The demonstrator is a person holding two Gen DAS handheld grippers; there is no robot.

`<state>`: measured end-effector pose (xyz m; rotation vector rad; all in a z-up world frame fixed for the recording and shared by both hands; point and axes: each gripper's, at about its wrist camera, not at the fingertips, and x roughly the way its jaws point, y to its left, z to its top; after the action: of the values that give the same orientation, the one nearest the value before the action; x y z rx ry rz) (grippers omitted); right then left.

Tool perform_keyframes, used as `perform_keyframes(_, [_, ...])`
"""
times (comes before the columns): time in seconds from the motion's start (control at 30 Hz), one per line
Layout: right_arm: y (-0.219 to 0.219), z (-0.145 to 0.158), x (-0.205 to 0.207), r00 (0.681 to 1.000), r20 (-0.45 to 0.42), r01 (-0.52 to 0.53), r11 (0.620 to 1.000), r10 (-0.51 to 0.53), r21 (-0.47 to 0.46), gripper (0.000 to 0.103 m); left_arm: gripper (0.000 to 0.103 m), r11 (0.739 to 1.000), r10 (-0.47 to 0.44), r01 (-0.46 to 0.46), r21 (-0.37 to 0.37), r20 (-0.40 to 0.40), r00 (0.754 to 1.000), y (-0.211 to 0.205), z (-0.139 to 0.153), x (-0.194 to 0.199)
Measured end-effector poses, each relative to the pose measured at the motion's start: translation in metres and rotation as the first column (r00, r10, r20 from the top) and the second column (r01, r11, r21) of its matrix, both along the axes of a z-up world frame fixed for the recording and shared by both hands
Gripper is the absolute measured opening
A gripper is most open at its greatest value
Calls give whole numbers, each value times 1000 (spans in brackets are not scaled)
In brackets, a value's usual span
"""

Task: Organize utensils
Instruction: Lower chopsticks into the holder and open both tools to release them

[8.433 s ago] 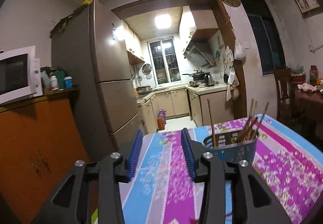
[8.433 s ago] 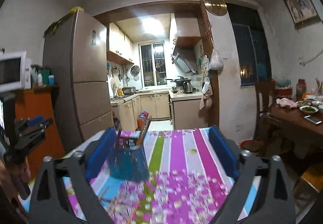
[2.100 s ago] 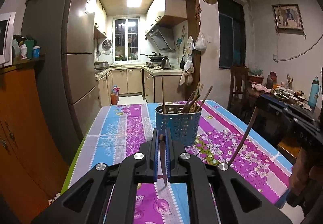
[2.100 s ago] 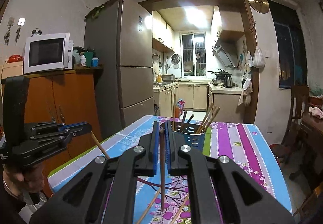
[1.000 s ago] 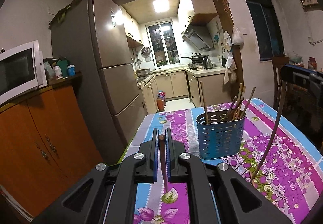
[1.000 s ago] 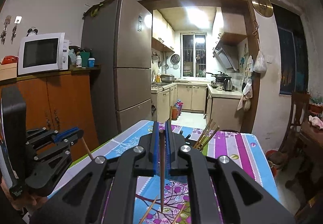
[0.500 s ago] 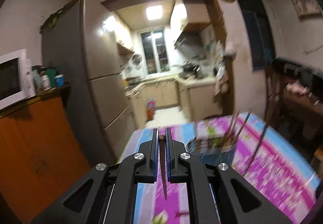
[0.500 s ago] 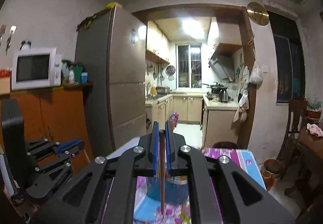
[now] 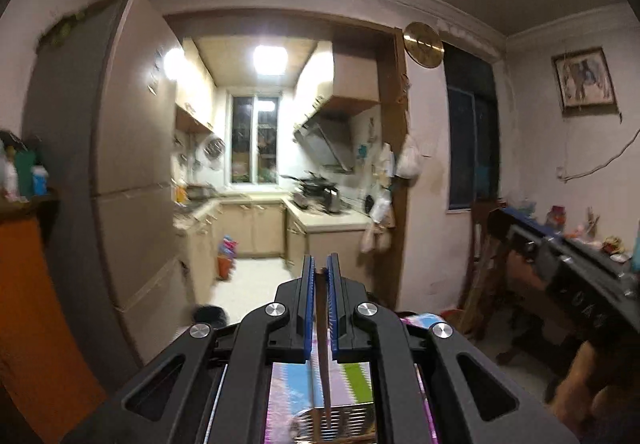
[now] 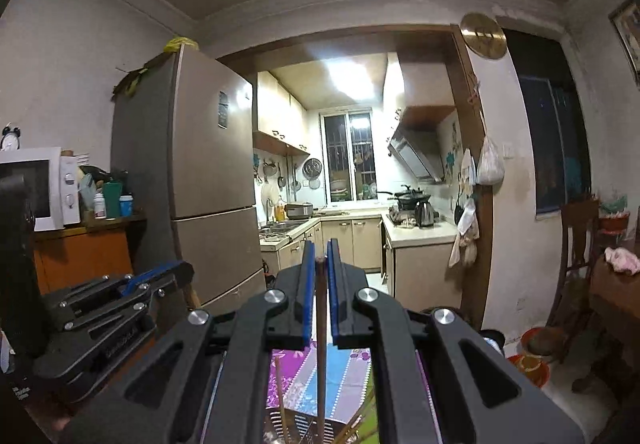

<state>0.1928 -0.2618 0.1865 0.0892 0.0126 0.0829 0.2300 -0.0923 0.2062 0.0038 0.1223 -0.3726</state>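
Observation:
My left gripper [image 9: 320,270] is shut on a wooden chopstick [image 9: 323,356] that hangs straight down into the perforated utensil holder [image 9: 340,418] at the bottom of the left wrist view. My right gripper [image 10: 319,258] is shut on another chopstick [image 10: 321,364] that points down into the same holder [image 10: 304,430], where several chopsticks [image 10: 280,396] stand. The left gripper also shows at the left of the right wrist view [image 10: 120,296], and the right gripper shows at the right of the left wrist view [image 9: 568,268].
The holder stands on a table with a striped floral cloth [image 10: 340,376]. A tall fridge [image 10: 208,180] and an orange cabinet [image 10: 80,256] with a microwave [image 10: 36,188] stand to the left. A dark wooden table [image 9: 532,276] and chair [image 10: 576,244] are to the right.
Both grippers have risen and moved over the holder, which has slid to the bottom edge of both views. Each chopstick now points down into it.

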Motion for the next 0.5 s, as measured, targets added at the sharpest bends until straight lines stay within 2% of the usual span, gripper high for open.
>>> perform_keyframes(0.17, [-4,-31,30,999,-52,-13,999,15,41,5,7,998,5,-2,55,-58,998,-15,-40,36])
perform_keyframes(0.37, [-7,-80,60,985,-168,-17,996,32,90,5,8,995,4,9,104,-127,992,-23,-91,61])
perform_keyframes(0.43, [-5,-95,62,979,-202,-6,997,22,78,8,8,994,10,6,107,-150,989,-19,-104,66])
perform_keyframes(0.5, [-8,-99,59,979,-206,17,998,-3,65,23,8,993,28,-10,117,-157,987,-17,-110,68])
